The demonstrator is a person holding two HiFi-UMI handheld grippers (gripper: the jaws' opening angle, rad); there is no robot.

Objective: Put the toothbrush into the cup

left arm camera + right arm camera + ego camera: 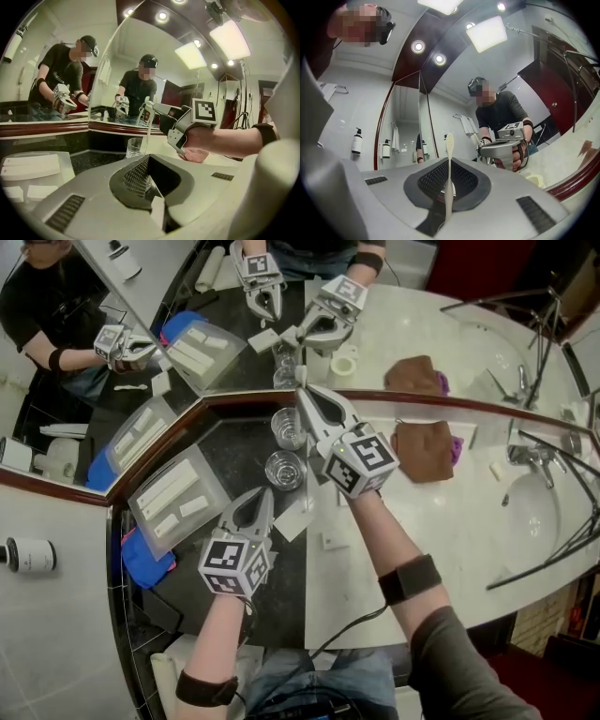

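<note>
- Head view: I'm looking down on a black counter (234, 442) set into a mirrored corner. The left gripper (260, 496) is hovering low over it, tips just short of the near glass (284, 471)
- A second glass (289, 427) is standing just behind the first, closer to the mirror. The right gripper (303, 396) is reaching past both on their right side, its tips out by the mirror's edge
- A clear tray (141, 512) of white packets is lying left of the left gripper. A brown cloth (422, 451) is sitting on the pale counter to the right, near a sink (534, 512)
- Left gripper view: these jaws are pressing fully together with nothing between them, and one of the glasses is standing just past the tips
- The right gripper is hanging above and beyond that glass, with the toothbrush (148, 131) dangling below its tips toward the rim. From here I can't tell whether it is lining up over the glass
- Right gripper view: these jaws are pinching narrowly on the toothbrush, which is standing upright across them, bristle head above the pads and handle running down below
- The toothbrush is hanging in the air, in neither glass
- Beyond it the mirror is reflecting a person holding a gripper, and a pump bottle (356, 140) is showing on the wall at left
</note>
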